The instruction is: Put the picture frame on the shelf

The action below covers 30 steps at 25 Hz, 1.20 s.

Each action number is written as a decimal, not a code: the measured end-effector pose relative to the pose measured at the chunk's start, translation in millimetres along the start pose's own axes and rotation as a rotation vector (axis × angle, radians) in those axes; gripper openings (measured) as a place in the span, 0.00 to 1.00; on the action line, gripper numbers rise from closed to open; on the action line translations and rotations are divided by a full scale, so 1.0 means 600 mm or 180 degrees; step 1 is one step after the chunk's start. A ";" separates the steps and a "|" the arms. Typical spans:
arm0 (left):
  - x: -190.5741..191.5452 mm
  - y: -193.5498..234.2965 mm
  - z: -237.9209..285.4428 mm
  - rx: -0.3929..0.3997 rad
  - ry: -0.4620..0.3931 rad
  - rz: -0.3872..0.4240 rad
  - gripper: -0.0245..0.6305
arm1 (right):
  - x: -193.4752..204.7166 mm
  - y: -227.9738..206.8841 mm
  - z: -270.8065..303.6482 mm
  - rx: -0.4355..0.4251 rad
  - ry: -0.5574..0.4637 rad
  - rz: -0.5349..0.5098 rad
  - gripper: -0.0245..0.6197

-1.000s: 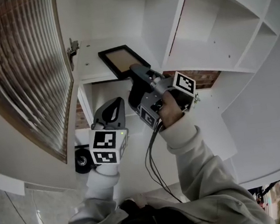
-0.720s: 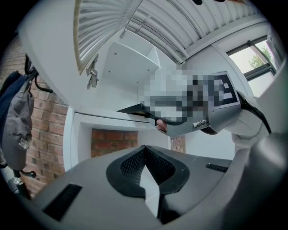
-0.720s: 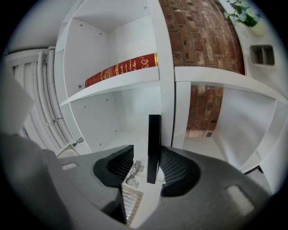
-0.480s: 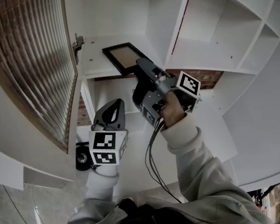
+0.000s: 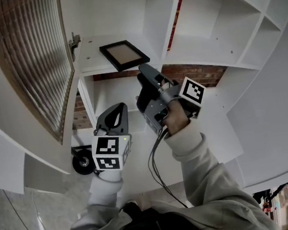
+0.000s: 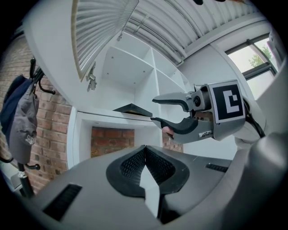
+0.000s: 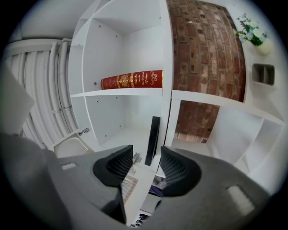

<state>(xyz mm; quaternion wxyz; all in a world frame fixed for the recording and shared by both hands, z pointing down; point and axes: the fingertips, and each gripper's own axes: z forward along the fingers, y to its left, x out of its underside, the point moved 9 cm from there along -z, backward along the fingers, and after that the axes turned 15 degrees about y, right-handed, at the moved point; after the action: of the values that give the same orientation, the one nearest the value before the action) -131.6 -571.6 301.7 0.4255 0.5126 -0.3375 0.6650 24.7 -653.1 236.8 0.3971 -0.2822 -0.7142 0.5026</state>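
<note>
The black picture frame (image 5: 123,54) lies on a white shelf (image 5: 91,61), its tan panel facing me. My right gripper (image 5: 146,74) hovers just off the frame's near corner, jaws open with nothing between them. In the right gripper view the frame (image 7: 152,140) shows edge-on as a dark slab beyond the open right gripper (image 7: 143,165). The left gripper (image 5: 112,120) hangs lower and to the left, shut and empty. From the left gripper view the shut left gripper (image 6: 145,157) points up at the frame (image 6: 132,109) and the open right gripper (image 6: 155,110).
A cabinet door with ribbed glass (image 5: 28,63) stands open at the left, its hinge (image 5: 74,40) by the shelf. A red book (image 7: 132,80) lies on the shelf above. A brick wall (image 7: 204,58), a vase of flowers (image 7: 254,35), hanging bags (image 6: 18,117) and a black wheel (image 5: 82,161) are around.
The right gripper's jaws have opened and let go of the frame's corner, then drawn back a little. The frame stays on the shelf. The left gripper has held still.
</note>
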 end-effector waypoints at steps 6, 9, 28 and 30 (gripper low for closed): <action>0.022 -0.038 -0.011 0.0091 0.0004 0.0021 0.04 | 0.033 0.006 -0.050 0.0163 0.0016 -0.0619 0.33; 0.037 -0.056 -0.019 0.0138 -0.0012 0.0009 0.04 | 0.054 -0.001 -0.072 0.0226 0.0074 -0.0897 0.33; 0.201 -0.277 -0.118 0.0478 0.0197 -0.0300 0.04 | 0.270 -0.054 -0.324 0.1138 0.0425 -0.2822 0.12; 0.225 -0.299 -0.134 0.0506 0.0216 -0.0325 0.04 | 0.292 -0.064 -0.348 0.1206 0.0424 -0.2899 0.12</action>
<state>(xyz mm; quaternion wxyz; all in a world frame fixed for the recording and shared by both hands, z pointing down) -14.9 -397.0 415.0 0.4281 0.5385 -0.2425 0.6841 110.4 -422.4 359.8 0.6653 0.1041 -0.6341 0.3800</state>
